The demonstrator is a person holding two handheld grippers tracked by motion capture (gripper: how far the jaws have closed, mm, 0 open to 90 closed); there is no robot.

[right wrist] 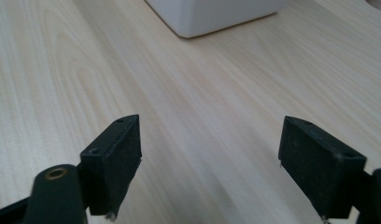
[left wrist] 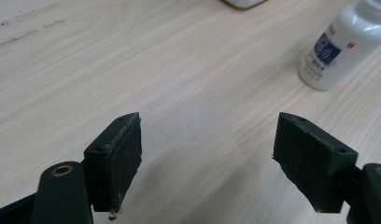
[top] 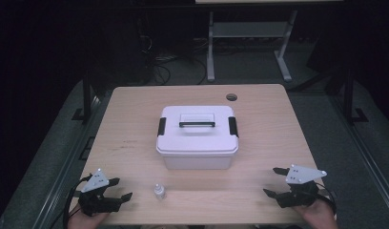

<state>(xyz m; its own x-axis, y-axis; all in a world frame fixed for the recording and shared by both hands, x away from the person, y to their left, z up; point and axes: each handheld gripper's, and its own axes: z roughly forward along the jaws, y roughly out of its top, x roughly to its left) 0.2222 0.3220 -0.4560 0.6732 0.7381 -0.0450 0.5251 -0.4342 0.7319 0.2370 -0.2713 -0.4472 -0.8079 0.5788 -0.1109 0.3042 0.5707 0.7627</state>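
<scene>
A white lidded storage box [top: 197,136] with black side latches and a dark handle sits in the middle of the wooden table [top: 135,109]. A small white bottle [top: 159,192] with a blue label stands upright near the front edge; it also appears at the upper right of the left gripper view [left wrist: 340,44]. My left gripper [top: 120,189] rests at the front left, open, with bare table between its jaws [left wrist: 207,154]. My right gripper [top: 274,181] rests at the front right, open and empty [right wrist: 209,158]. A corner of the box [right wrist: 216,16] lies ahead of it.
A round cable hole [top: 231,97] sits near the table's far right corner. Beyond the table a grey desk frame [top: 250,43] and cables stand on the dark floor. Bare wood lies on both sides of the box.
</scene>
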